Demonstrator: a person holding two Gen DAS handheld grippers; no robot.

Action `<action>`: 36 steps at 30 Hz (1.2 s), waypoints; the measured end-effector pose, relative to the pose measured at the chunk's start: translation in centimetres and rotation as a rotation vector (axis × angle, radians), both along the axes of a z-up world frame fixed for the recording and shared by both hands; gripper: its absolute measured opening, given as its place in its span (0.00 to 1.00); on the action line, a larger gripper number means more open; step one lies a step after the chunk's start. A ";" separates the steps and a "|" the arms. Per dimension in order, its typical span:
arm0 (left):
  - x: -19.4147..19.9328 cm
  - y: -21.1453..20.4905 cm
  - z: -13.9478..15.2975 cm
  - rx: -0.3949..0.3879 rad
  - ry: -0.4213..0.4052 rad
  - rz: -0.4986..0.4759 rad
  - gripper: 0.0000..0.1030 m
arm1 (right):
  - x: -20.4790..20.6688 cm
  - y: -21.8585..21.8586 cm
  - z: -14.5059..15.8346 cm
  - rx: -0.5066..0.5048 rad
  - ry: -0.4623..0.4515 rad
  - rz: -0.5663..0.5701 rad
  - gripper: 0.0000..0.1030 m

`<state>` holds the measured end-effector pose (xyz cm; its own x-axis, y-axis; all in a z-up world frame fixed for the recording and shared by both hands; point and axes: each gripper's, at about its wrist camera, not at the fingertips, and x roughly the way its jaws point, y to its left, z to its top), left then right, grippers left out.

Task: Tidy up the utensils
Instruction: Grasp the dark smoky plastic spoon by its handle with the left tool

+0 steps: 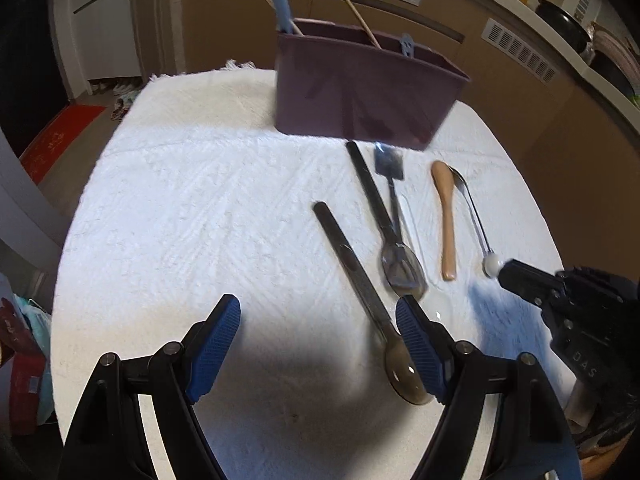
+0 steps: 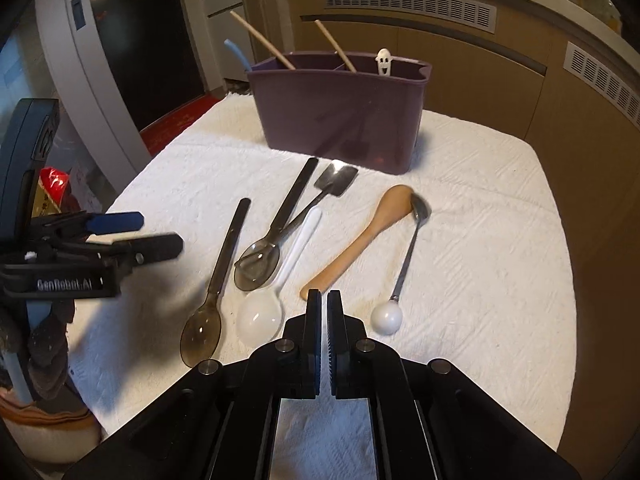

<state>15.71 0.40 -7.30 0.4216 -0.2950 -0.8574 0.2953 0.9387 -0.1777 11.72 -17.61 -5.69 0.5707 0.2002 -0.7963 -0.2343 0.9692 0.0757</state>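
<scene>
A purple divided caddy (image 2: 340, 112) stands upright at twelve o'clock, holding two wooden sticks (image 2: 262, 44), a blue handle (image 2: 236, 54) and a white smiley-faced pick (image 2: 383, 61). Before it on the table lie two smoky spoons (image 2: 212, 292), a black spatula (image 2: 336, 178), a white spoon (image 2: 260, 312), a wooden spoon (image 2: 372, 228) and a ball-ended metal spoon (image 2: 404, 268).

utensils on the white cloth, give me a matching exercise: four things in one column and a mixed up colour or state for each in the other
Things:
1. purple caddy
2. wooden spoon
3. left gripper
4. right gripper

States:
a. shut, nothing between the jaws
b. lying flat on the cloth
c. open, nothing held
d. standing upright, handles sticking out of it

Pairs: 1-d, 2-b, 3-c, 4-a
</scene>
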 end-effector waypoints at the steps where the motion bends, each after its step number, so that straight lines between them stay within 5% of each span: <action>1: -0.4 -0.6 -0.3 -0.001 0.016 -0.023 0.75 | 0.0 0.1 -0.2 0.003 0.004 0.003 0.04; 4: -1.9 -2.7 -1.2 -0.001 0.054 -0.092 0.74 | 0.4 0.3 -0.6 -0.008 0.006 0.000 0.06; 15: -4.0 -8.5 -2.4 0.215 -0.013 -0.174 0.69 | 0.1 -2.5 -1.0 0.009 0.019 -0.099 0.32; 22: -3.4 -8.0 -2.7 0.196 0.008 -0.159 0.58 | -0.4 -4.3 -1.6 0.026 0.035 -0.144 0.45; 26: -3.1 -6.8 -2.4 0.159 0.014 -0.153 0.34 | -0.5 -4.2 -2.0 0.027 0.050 -0.142 0.45; 36: -2.1 0.7 -1.6 0.069 0.038 -0.014 0.27 | 0.2 -2.8 -2.2 0.010 0.051 -0.116 0.50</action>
<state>13.61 1.10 -8.95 0.3847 -0.2402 -0.8912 0.3032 0.9448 -0.1238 11.91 -20.44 -7.88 0.5494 0.1431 -0.8232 -0.1162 0.9887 0.0944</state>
